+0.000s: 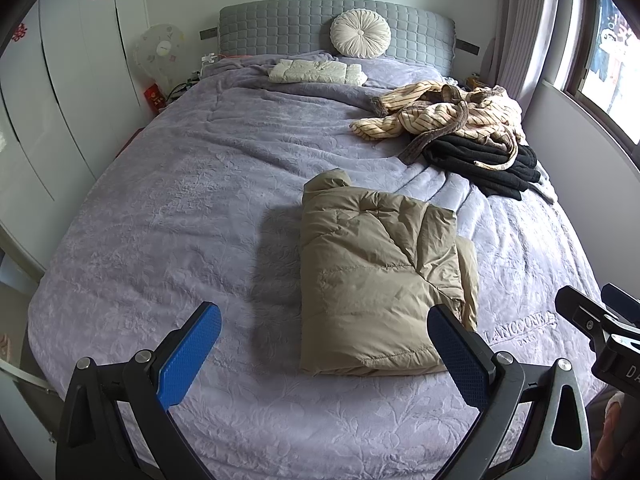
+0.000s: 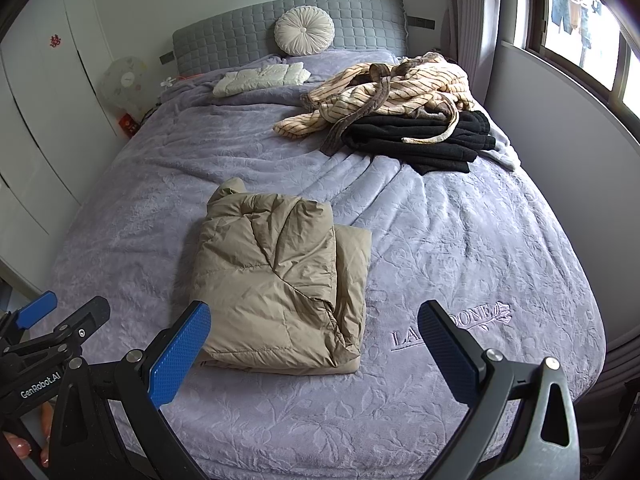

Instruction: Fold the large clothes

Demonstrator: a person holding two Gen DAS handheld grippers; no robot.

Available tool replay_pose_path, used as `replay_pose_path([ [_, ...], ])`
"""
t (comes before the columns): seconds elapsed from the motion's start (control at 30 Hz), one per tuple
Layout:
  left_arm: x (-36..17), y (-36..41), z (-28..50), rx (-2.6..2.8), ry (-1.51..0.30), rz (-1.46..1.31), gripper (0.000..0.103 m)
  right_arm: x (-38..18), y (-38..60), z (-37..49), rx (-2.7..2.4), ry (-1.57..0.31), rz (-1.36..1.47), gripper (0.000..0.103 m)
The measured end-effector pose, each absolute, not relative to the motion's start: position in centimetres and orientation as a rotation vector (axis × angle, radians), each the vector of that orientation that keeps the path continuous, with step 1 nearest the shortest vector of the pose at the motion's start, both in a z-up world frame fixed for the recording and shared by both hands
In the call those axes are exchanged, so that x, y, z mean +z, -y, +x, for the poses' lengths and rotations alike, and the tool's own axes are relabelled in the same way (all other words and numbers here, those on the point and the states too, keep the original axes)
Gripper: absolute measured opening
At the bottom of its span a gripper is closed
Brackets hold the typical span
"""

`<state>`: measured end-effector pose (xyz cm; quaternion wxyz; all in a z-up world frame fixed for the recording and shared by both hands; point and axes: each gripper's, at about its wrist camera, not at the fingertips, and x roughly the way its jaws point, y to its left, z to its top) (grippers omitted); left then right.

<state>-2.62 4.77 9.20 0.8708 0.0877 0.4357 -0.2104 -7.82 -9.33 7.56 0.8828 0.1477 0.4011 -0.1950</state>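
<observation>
Left gripper (image 1: 324, 328): jaws spread wide, holding nothing, above the near edge of the bed; its frame also shows at the left edge of the right wrist view.
Right gripper (image 2: 314, 330): jaws spread wide, empty, beside the left one above the near edge.
Tan puffer jacket (image 1: 376, 276): folded into a thick rectangle, lying on the bedspread near the foot of the bed, just ahead of both grippers and touched by neither.
Bedspread (image 1: 180, 200): lavender, embossed with leaves, an embroidered logo to the right of the jacket.
Striped robe (image 1: 448, 112): cream with dark stripes, crumpled, far right side of the bed, its belt trailing over the pile below.
Black garments (image 1: 484, 160): heaped under the robe, well apart from the jacket.
White folded item (image 1: 316, 71): near the headboard.
Round cushion (image 1: 360, 33): leaning on the grey quilted headboard (image 1: 280, 24).
Fan (image 1: 158, 50): beside the bed's far left corner, next to white wardrobe doors (image 1: 52, 92).
Window (image 1: 612, 48): right wall, curtain beside it.
Between grippers and jacket: bare bedspread only.
</observation>
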Motion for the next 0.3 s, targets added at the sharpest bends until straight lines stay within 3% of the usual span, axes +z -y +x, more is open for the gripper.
replay_pose_path([
  [0.3,8.69,-5.35,-2.50,-0.454,-0.903,0.187,0.103,7.58,9.26,-7.87,-0.404,-0.838,0.311,0.103],
])
